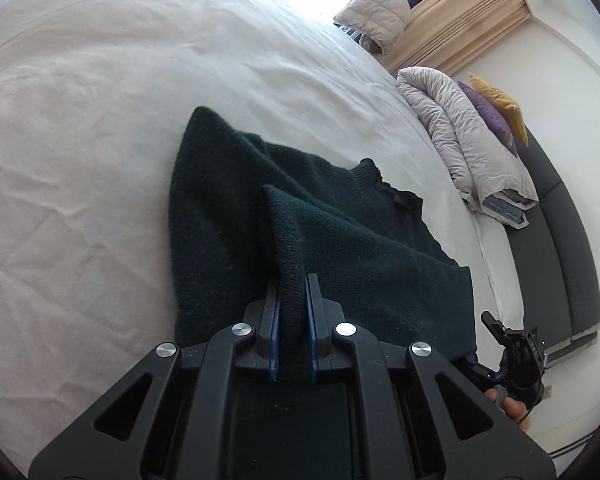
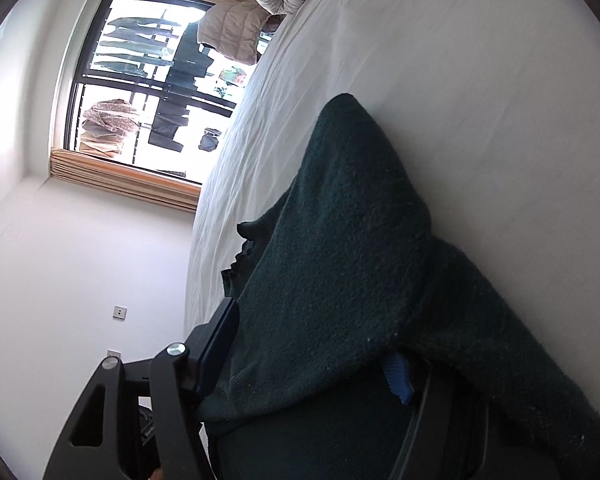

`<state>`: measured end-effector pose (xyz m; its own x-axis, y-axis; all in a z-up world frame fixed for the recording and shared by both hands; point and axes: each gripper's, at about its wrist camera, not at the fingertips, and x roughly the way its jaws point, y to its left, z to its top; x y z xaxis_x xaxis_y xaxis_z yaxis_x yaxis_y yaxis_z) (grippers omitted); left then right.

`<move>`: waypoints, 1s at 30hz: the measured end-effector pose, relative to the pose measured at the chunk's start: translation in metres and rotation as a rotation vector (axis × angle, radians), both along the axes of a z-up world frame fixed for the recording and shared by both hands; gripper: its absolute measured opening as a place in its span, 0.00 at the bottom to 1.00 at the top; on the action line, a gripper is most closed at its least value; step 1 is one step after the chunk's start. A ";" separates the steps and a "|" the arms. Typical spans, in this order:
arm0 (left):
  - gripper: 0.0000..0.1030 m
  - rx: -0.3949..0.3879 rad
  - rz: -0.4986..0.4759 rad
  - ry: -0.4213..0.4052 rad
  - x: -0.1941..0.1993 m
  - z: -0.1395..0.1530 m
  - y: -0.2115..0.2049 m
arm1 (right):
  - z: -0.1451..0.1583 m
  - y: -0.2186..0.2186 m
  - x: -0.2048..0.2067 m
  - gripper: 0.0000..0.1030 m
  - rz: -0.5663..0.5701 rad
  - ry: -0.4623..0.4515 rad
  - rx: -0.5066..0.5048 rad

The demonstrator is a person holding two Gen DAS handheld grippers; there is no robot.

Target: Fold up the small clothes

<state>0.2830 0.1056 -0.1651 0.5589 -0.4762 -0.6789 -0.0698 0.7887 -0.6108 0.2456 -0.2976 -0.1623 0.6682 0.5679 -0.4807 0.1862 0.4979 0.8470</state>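
You are working over a bed covered in a wrinkled white sheet [image 1: 100, 160], in a bedroom with white walls and a window [image 2: 140, 92] edged by beige curtains [image 1: 472, 20]. Through the glass, dark clothes are hanging on a rack outside. At the far end of the bed, a pale grey duvet [image 1: 460, 136] is lying bunched up, with a purple cushion [image 1: 492, 116] and a yellow cushion [image 1: 500, 100] leaning beside it, and a dark grey upholstered frame [image 1: 560, 240] is running along the mattress edge.

The dark green knitted sweater [image 1: 320, 220] is lying partly on the sheet, near the edge of the bed, with its collar pointing toward the duvet end. Your left gripper [image 1: 292, 300] is clamping a raised ridge of the knit between its blue pads [image 1: 312, 320], so that the fabric is peaking upward from the tongs and draping down to the bed on both sides.

Your right gripper [image 2: 312, 360] is sitting wide apart, with the sweater's cloth draped over and between its fingers [image 2: 220, 340]; one blue pad is peeking out from under the knit. The tongs are not pressing together on the fabric. In the left wrist view, your right gripper is showing at the sweater's lower corner, with your fingertip visible beneath it.
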 end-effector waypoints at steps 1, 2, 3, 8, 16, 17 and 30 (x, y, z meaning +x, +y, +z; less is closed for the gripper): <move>0.13 -0.004 0.002 -0.003 -0.001 -0.003 0.002 | 0.001 0.000 -0.001 0.64 0.004 0.000 -0.005; 0.13 -0.003 0.004 -0.006 -0.002 -0.004 0.003 | 0.001 -0.001 -0.002 0.64 0.010 0.002 -0.011; 0.13 -0.001 0.002 -0.010 -0.002 -0.005 0.003 | 0.002 -0.002 -0.004 0.64 0.015 0.006 -0.017; 0.13 0.009 -0.013 -0.002 -0.006 -0.001 0.006 | 0.006 -0.006 -0.023 0.65 0.038 0.039 -0.040; 0.13 0.287 0.034 -0.089 -0.028 0.054 -0.006 | 0.042 -0.015 -0.056 0.68 0.051 -0.014 -0.104; 0.13 0.306 0.020 -0.118 -0.026 0.063 -0.014 | 0.049 -0.014 -0.052 0.68 0.055 -0.037 -0.123; 0.13 0.508 -0.189 -0.085 -0.007 0.018 -0.086 | 0.012 -0.009 0.025 0.46 0.165 0.025 -0.277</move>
<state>0.2765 0.0191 -0.1474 0.5587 -0.1978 -0.8055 0.1346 0.9799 -0.1473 0.2706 -0.3065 -0.1499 0.5638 0.5130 -0.6473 0.1029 0.7340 0.6714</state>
